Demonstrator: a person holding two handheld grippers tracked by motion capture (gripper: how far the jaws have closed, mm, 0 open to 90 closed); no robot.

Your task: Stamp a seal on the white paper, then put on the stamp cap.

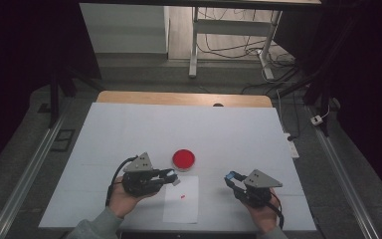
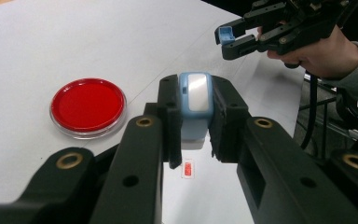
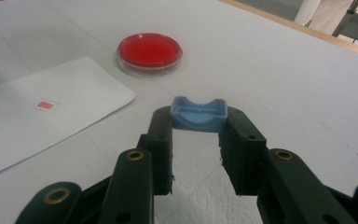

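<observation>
Blue plastic pieces sit clamped in both tools, a capped block (image 2: 195, 100) in the left gripper (image 1: 170, 176) at lower centre, a curved cap (image 3: 198, 114) in the right gripper (image 1: 230, 178); next probably joining them, needing careful alignment.

The dish (image 1: 183, 159) is bright red with a clear rim. The worktop (image 1: 129, 129) is white with a pale wood edge. A white paper sheet (image 1: 184, 206) carries a small red mark (image 1: 183, 197). Each black claw clamps a light blue piece (image 2: 195, 100), (image 3: 199, 114); the sleeve (image 1: 97, 226) is grey.
</observation>
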